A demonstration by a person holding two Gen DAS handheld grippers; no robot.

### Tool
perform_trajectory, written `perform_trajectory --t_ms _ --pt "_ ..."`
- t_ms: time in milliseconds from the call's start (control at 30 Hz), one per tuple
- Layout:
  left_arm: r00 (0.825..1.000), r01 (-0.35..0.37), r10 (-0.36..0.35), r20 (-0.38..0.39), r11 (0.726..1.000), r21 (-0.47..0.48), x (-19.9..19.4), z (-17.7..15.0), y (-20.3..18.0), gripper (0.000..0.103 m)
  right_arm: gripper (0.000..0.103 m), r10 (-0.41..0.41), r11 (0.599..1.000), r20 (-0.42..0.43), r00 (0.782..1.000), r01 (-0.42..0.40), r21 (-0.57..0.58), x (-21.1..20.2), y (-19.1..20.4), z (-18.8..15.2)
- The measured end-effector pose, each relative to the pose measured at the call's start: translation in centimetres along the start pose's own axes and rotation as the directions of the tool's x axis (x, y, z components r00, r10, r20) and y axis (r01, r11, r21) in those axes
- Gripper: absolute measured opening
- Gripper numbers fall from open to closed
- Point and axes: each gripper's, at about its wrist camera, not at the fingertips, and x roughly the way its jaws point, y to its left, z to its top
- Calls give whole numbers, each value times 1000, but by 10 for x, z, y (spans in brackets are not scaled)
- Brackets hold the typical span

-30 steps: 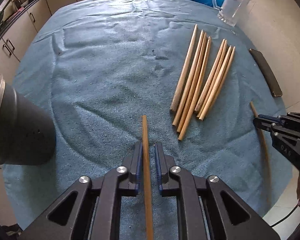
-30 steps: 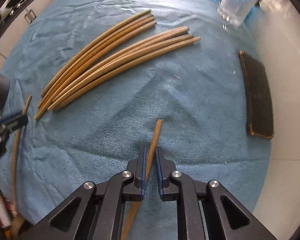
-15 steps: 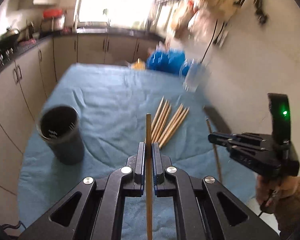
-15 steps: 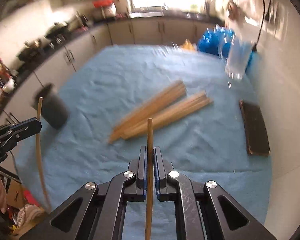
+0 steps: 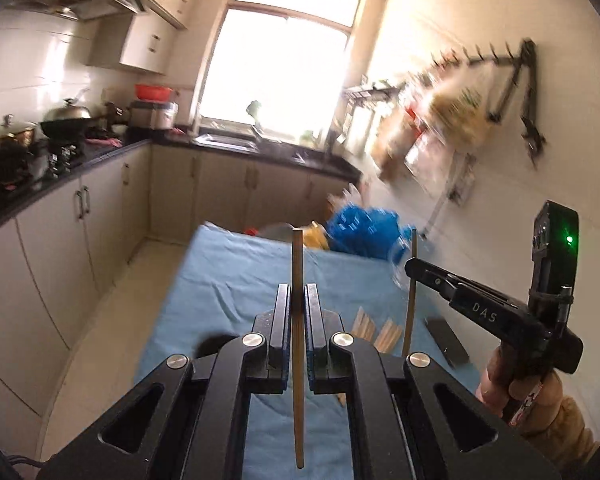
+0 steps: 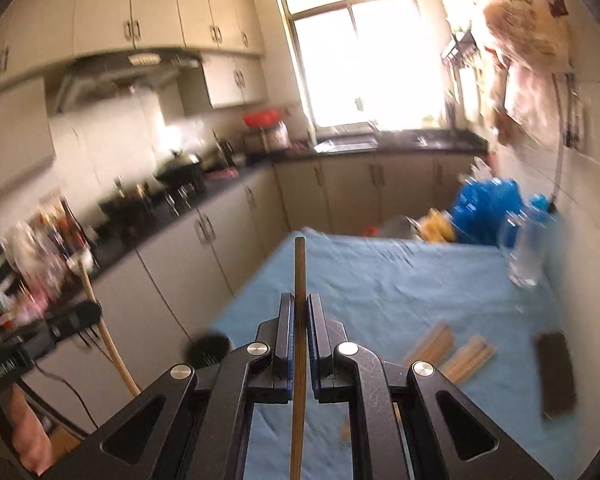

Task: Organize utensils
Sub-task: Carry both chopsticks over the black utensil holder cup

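Across the lower field of both wrist views lies the desk (image 5: 228,280), draped in blue cloth, now well below the cameras; a second ago it filled each view from close above, so both grippers have risen and levelled toward the window. On it remain the loose chopsticks (image 6: 448,350) in two bundles, a dark flat case (image 6: 556,372) near the right edge, and the black holder cup (image 6: 208,346) at the left edge. Left gripper (image 5: 298,312): jaws pressed on one chopstick (image 5: 297,320), held upright. Right gripper (image 6: 299,320): jaws likewise pinching a second chopstick (image 6: 299,280), upright. Earlier each stick lay along the cloth between parted jaws; both are now lifted clear. Judged from this, pickup is complete, and carrying the sticks to the cup is the probable next step.
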Motion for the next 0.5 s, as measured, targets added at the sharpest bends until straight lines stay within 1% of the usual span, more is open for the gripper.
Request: perform_trajectory --t_ms 133,200,300,367,433,500 --pt "996 -65 66 67 998 -25 2 35 25 6 7 80 996 86 993 -84 43 26 26 30" --pt "993 -83 85 83 996 -36 7 46 35 5 7 109 992 123 986 -117 55 45 38 40" --pt "991 -96 103 87 992 -77 25 57 50 6 7 101 993 175 979 -111 49 72 54 46" --pt "988 -121 128 85 989 -89 43 59 60 6 7 86 994 193 977 -98 52 90 59 46" --pt "987 -146 151 57 985 -91 63 55 69 6 7 68 996 187 980 -78 46 110 62 43" --pt "986 -163 164 6 982 -98 85 47 75 6 7 63 997 154 986 -70 39 127 61 34"
